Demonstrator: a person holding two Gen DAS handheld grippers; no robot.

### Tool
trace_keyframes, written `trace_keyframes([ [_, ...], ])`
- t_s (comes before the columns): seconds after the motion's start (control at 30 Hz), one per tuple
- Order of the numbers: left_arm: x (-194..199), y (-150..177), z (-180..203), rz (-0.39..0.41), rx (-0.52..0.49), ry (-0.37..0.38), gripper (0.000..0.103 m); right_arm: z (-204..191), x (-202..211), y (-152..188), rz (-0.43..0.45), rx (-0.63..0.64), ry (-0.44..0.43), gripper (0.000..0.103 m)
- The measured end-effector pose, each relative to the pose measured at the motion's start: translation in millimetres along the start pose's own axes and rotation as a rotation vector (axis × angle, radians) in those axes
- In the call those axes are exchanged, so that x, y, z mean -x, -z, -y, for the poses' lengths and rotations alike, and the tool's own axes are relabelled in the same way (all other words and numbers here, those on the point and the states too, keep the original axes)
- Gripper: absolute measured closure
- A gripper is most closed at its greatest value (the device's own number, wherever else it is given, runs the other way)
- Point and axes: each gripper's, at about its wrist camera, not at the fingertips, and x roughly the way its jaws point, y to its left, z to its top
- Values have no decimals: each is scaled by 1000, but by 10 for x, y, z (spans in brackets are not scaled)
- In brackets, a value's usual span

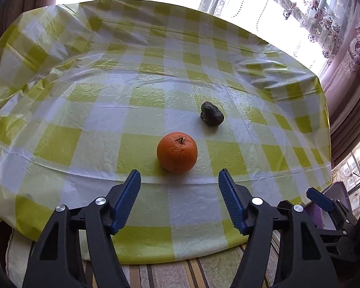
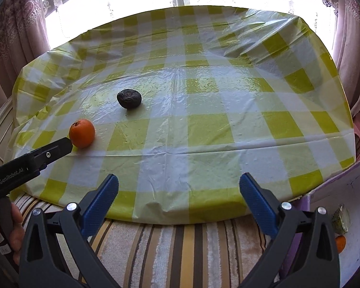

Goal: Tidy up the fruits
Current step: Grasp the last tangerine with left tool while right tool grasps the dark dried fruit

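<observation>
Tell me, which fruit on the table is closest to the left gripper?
The orange, right ahead of the left gripper. The dark wrinkled fruit lies farther back.

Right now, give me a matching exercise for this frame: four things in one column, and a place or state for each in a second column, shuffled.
Column 1
1. orange
2. dark wrinkled fruit
3. left gripper
4. right gripper

Column 2
A. open over the table's near edge, no fruit in front of it
B. on the checked cloth, farther from the near edge
C. open, lined up just short of a fruit
D. on the checked cloth, nearest the near edge

Pairs: 1-D, 2-B, 3-C, 4-A
</observation>
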Motion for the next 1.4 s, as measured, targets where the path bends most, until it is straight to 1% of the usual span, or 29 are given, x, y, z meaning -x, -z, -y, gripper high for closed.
trace_keyframes([
  [0.07,-66,-45,-12,-10,-1,0,43,-25,-35,-38,5,-3,7,2],
  [0.2,-186,-122,-18,-25,-7,3,43,-67,-100,-156,20,-12,20,3],
  [0.23,-213,-141,-17,-28,-9,2,43,-82,-118,-192,24,-12,19,4],
  [0.4,-356,-206,-15,-57,-18,1,43,-161,-238,-321,10,-13,4,5],
  [0.43,-383,-214,-16,-63,-19,1,43,-176,-268,-336,2,-11,3,7],
  [0.53,-449,-233,-21,-79,-22,4,52,-194,-348,-374,-18,-20,-12,9],
  [0.63,-480,-242,-27,-80,-27,6,62,-220,-420,-412,-32,-21,-14,14],
  [0.7,-477,-245,-50,-74,-19,9,62,-253,-465,-451,-35,-15,-13,17],
  [0.9,-445,-265,-202,-41,44,-8,62,-397,-614,-570,-44,0,-34,20],
  [1.0,-430,-269,-276,-28,74,-10,62,-447,-701,-647,-52,-15,-61,21],
  [1.2,-381,-258,-358,5,113,-27,62,-532,-850,-790,-50,-51,-88,27],
  [1.4,-309,-252,-359,44,114,-44,62,-570,-975,-916,-35,-105,-124,32],
])
